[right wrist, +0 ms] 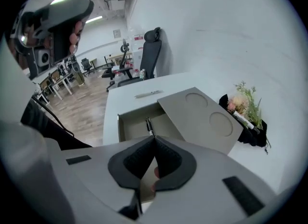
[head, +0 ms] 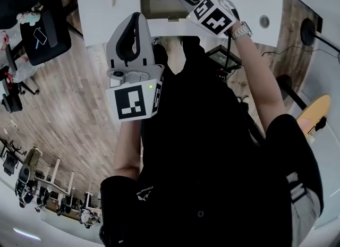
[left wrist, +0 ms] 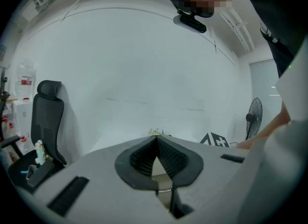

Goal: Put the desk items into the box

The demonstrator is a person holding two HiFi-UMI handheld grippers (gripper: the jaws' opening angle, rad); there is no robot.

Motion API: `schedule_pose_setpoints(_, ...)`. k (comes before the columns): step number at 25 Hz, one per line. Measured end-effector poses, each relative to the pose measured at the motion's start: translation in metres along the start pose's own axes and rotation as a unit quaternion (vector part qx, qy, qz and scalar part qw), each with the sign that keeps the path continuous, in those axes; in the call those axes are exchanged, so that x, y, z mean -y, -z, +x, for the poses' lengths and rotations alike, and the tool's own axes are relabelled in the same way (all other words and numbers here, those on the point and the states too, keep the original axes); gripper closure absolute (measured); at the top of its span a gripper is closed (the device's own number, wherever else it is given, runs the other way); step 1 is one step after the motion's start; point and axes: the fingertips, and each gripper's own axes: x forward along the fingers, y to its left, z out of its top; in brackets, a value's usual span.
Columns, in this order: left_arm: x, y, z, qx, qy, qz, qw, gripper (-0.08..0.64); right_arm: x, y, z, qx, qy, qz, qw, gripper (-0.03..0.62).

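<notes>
White desk (right wrist: 120, 103) in an open-plan office carries one grey box (right wrist: 126, 127). Its one lid (right wrist: 192, 117), marked with two round recesses, sits askew over part of the opening. One black pen (right wrist: 148, 123) lies inside the box, its near end right at the tips of the right gripper (right wrist: 154, 138), whose jaws are pressed together over the box's near edge. Whether they pinch the pen cannot be told. One slim silvery item (right wrist: 148, 93) lies on the desk just beyond the box. One bouquet (right wrist: 243, 107) in black wrap rests beside the lid. One office chair (right wrist: 150, 54) stands farther beyond the box. The left gripper (left wrist: 156, 138) is held up well away from the box, jaws together on nothing.
</notes>
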Motion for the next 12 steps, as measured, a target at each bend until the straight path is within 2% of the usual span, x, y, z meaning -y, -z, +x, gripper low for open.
schedule_pose_setpoints(5,0.012,-0.01,-0.001,0.011,0.029,0.014,0.9994,0.552,0.002,-0.011,-0.045,0.081,0.021,0.059,0.995,0.594)
schedule_pose_setpoints(12,0.024,-0.024,-0.01,0.025,0.058,0.023,0.9978,0.552,0.0,-0.015,-0.106,0.139,0.078,0.109,0.981,0.594)
